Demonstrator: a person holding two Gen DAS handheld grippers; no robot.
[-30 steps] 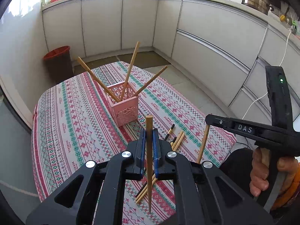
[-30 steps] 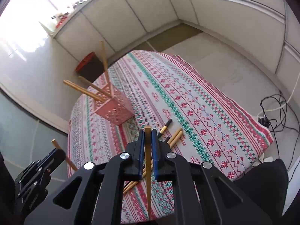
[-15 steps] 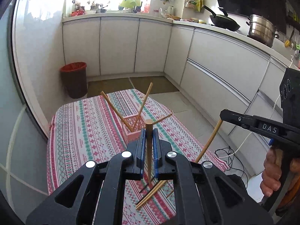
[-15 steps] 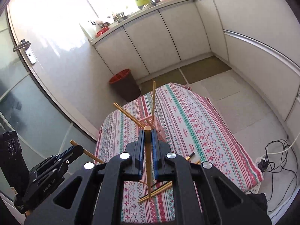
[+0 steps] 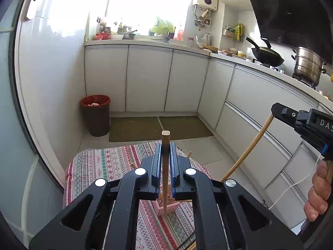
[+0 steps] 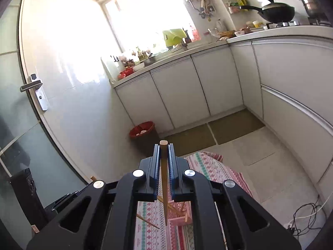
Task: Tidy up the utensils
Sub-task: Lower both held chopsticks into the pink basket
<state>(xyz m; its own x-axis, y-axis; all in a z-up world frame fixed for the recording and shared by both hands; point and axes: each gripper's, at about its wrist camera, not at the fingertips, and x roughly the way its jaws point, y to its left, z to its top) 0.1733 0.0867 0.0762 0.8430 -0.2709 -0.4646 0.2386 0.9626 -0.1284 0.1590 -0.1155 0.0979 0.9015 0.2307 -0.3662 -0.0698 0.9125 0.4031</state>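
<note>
Your left gripper (image 5: 165, 156) is clamped on one chopstick (image 5: 165, 166), your right gripper (image 6: 163, 158) on another chopstick (image 6: 163, 177). Below on the patterned tablecloth (image 5: 116, 164), the pink holder (image 5: 167, 207) has several chopsticks leaning outward in it.

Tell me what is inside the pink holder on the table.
The pink holder has several wooden chopsticks leaning out of it. The gripper bodies cover most of it, so the count and its bottom stay hidden.
</note>
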